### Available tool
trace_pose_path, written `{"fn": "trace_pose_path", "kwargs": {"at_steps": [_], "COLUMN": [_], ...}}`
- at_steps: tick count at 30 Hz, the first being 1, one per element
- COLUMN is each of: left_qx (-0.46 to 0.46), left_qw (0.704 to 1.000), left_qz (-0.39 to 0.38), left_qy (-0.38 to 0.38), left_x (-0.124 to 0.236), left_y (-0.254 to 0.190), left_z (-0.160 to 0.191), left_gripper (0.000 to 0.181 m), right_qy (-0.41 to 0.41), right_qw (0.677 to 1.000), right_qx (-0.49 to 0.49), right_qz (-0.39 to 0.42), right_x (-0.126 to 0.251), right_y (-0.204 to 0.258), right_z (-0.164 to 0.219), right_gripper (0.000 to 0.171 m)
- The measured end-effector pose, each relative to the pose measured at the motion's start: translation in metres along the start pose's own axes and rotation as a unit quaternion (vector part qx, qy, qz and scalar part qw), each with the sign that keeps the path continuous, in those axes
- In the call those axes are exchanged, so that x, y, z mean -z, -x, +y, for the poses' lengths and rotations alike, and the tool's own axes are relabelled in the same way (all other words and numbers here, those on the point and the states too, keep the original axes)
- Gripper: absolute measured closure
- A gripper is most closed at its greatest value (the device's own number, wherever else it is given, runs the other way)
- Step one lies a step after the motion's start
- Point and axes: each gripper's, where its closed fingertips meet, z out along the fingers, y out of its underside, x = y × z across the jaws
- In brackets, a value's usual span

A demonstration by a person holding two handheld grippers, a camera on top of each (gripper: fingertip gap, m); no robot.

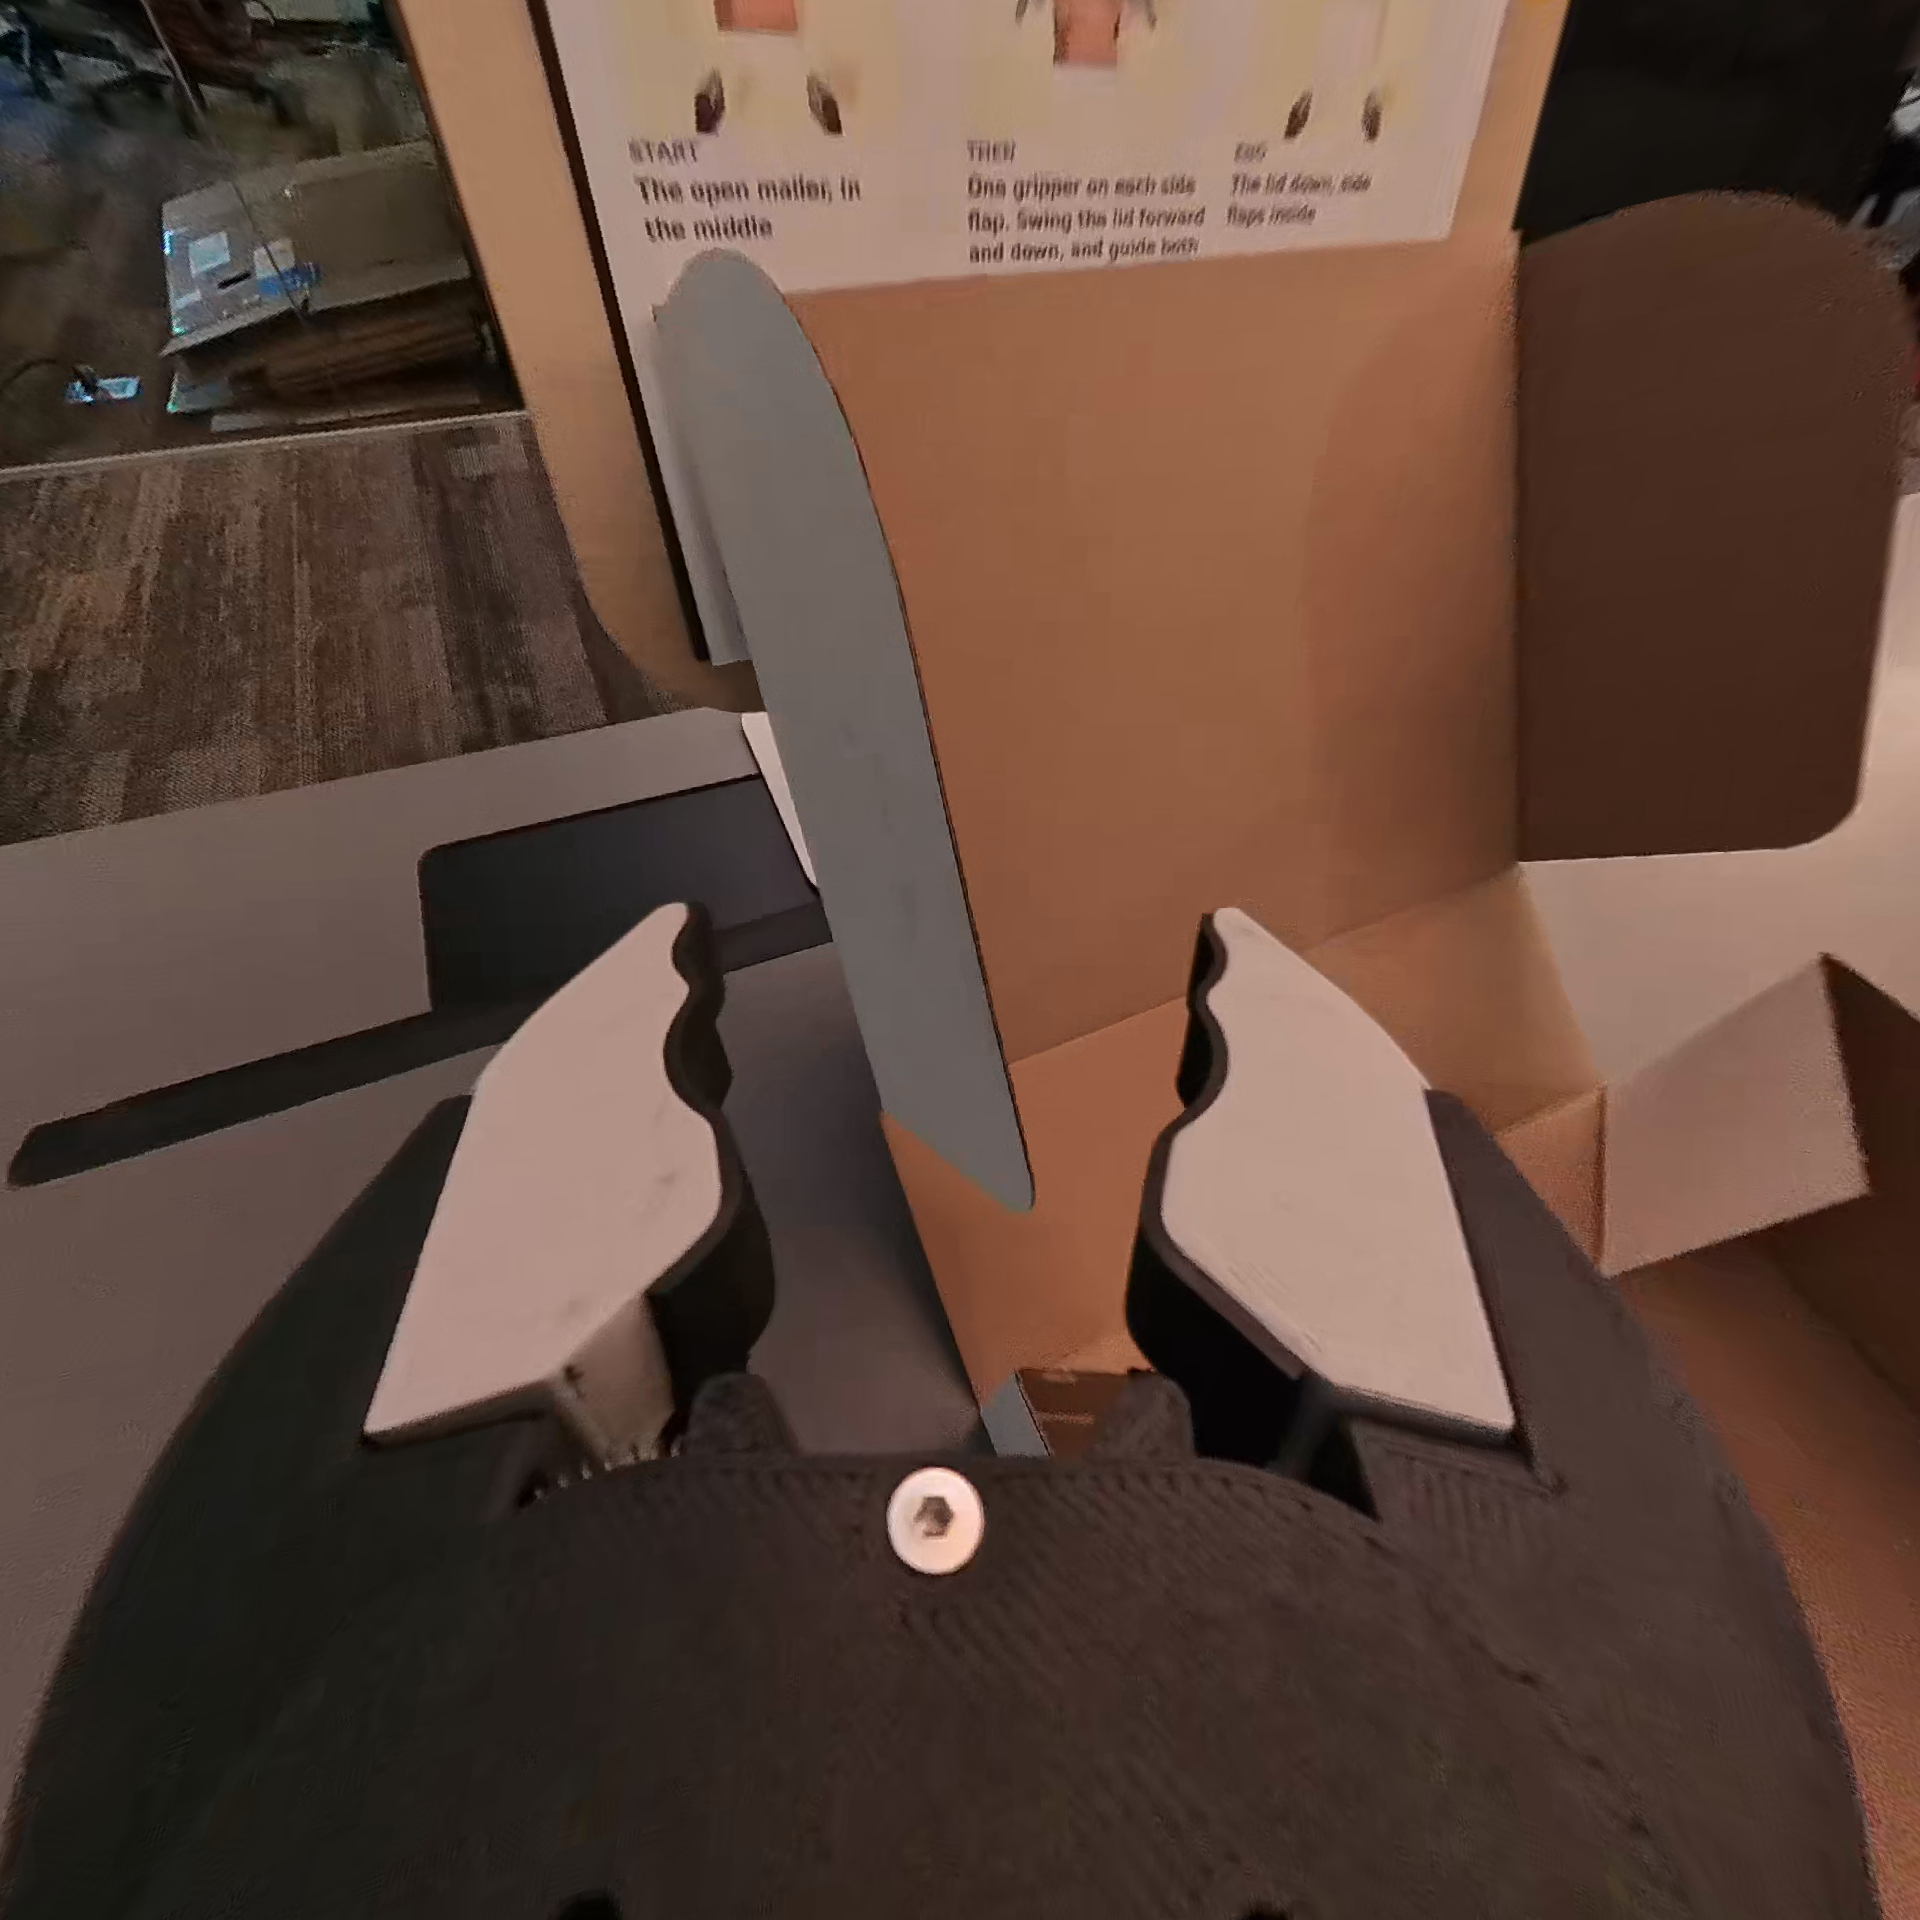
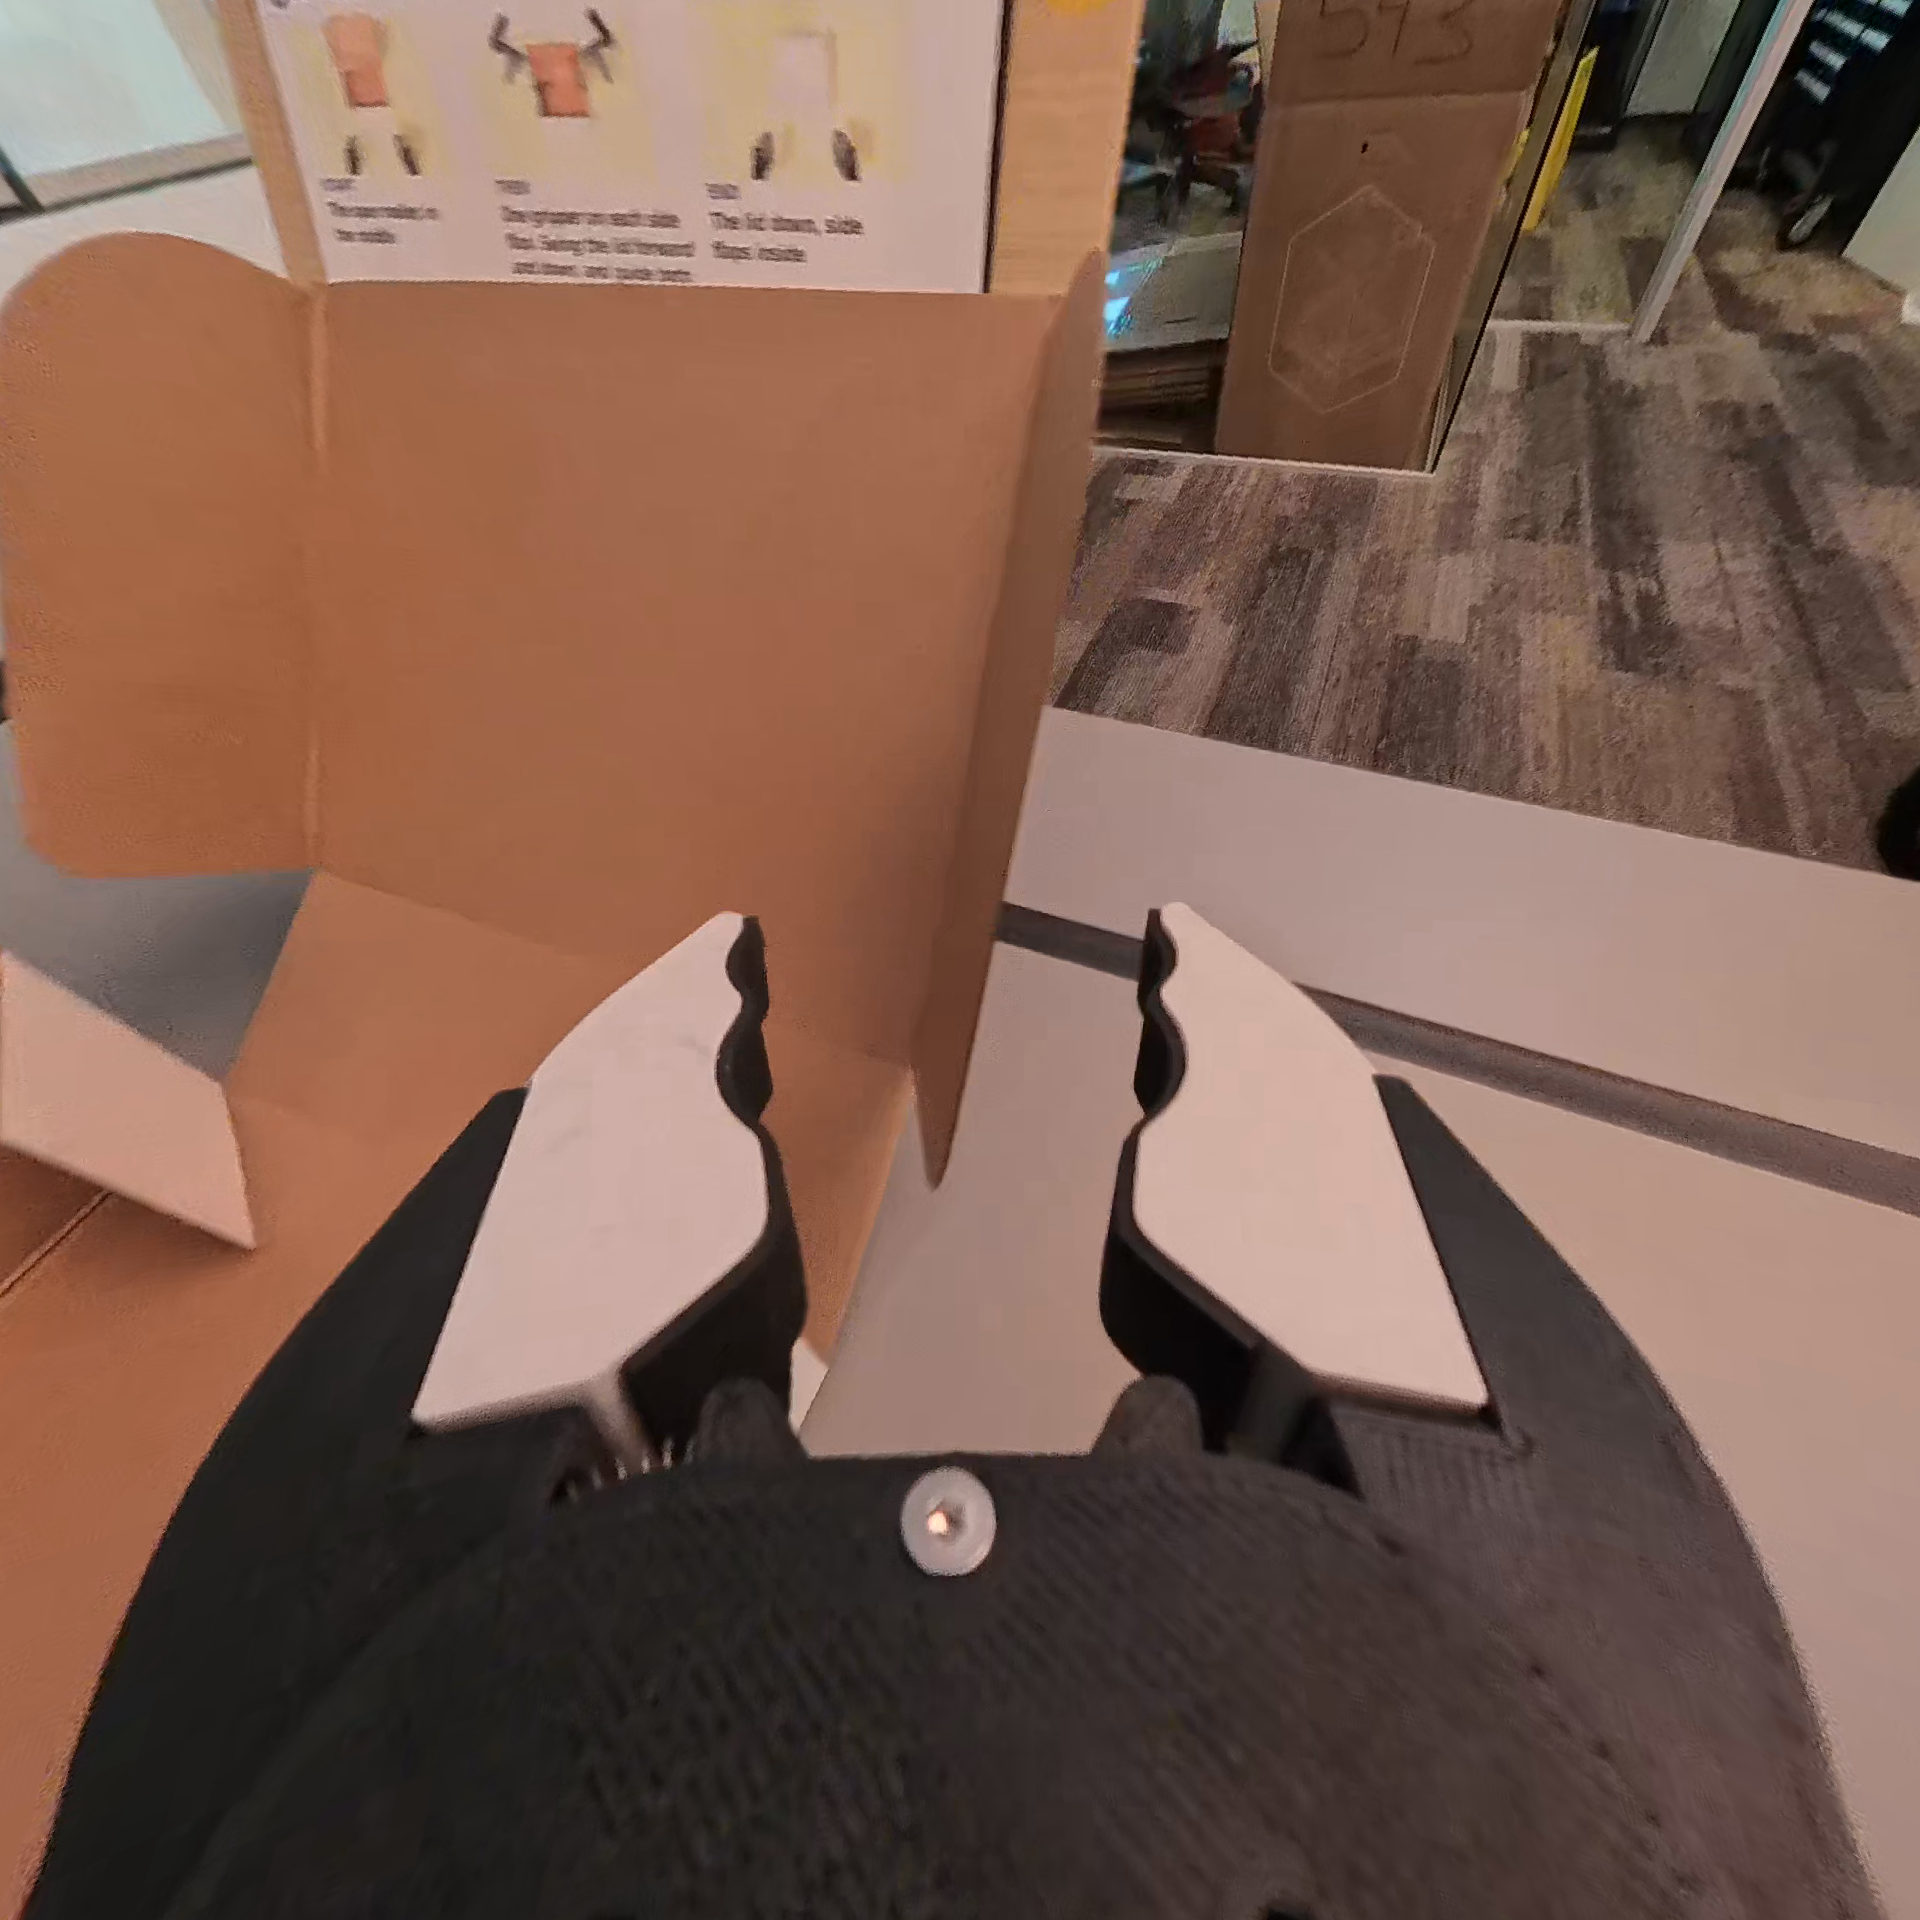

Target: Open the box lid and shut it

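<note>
Left gripper (image 1: 951,935): spread wide, nothing pinched. The lid's left flap (image 1: 842,748) is seen edge-on between the fingers, not touched by either as far as can be told.

Right gripper (image 2: 951,925): also spread wide, nothing gripped. The right flap (image 2: 1013,748) is framed between its fingers the same way, edge-on and upright.

Box (image 1: 1538,1153): a brown cardboard mailer, set on the table right in front of both grippers. Pretty much just bare cardboard is seen inside, though part of the floor is hidden by the grippers. A folded-in wall flap (image 2: 125,1112) with a pale face is seen sticking up at the side.

Lid (image 2: 644,582): stood up nearly vertical at the back of the box, inner brown face turned toward the cameras, side flaps folded forward.

Table (image 2: 1455,1039): pale grey, a dark strip is run across it.

Instruction sheet (image 2: 644,135): white, with small pictures and text, fixed on a cardboard board just behind the lid.

Further back: carpet (image 2: 1558,603) in grey stripes, and a tall carton (image 2: 1351,229) stood on it.
</note>
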Motion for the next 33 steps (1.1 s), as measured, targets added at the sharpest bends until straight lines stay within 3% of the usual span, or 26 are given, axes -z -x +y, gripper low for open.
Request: {"fn": "trace_pose_path", "kwargs": {"at_steps": [1, 4, 8, 10, 12, 17, 25, 33], "left_qx": [-0.002, -0.002, -0.013, -0.012, -0.013, -0.012, 0.008, 0.023], "left_qw": [1.0, 0.999, 1.0, 1.0, 0.999, 0.999, 0.998, 0.997], "left_qz": [-0.004, -0.004, -0.008, -0.006, 0.001, 0.036, 0.057, 0.069], "left_qy": [-0.01, -0.034, 0.007, 0.016, 0.03, 0.037, 0.015, 0.001], "left_x": [-0.005, -0.014, -0.028, -0.033, -0.038, -0.033, -0.014, 0.003], "left_y": [0.002, 0.006, 0.013, 0.016, 0.017, 0.015, 0.012, 0.013], "left_z": [0.0, -0.004, 0.007, 0.012, 0.017, 0.022, 0.014, 0.006], "left_gripper": [0.102, 0.111, 0.109, 0.117, 0.123, 0.16, 0.144, 0.15], "right_qy": [0.004, 0.014, 0.038, 0.04, 0.04, 0.001, -0.09, -0.132], "right_qw": [1.0, 1.0, 0.998, 0.996, 0.994, 0.993, 0.984, 0.977], "right_qx": [-0.005, -0.008, -0.009, -0.005, 0.011, 0.055, 0.082, 0.078], "right_qz": [0.0, -0.006, -0.054, -0.084, -0.105, -0.106, -0.129, -0.146], "right_x": [-0.009, -0.031, -0.048, -0.051, -0.051, -0.045, -0.017, 0.0], "right_y": [-0.007, -0.022, -0.016, -0.008, -0.002, 0.002, 0.008, 0.008], "right_z": [0.0, 0.002, 0.009, 0.008, 0.008, 0.001, -0.005, -0.004], "right_gripper": [0.102, 0.102, 0.108, 0.128, 0.165, 0.166, 0.167, 0.167]}}
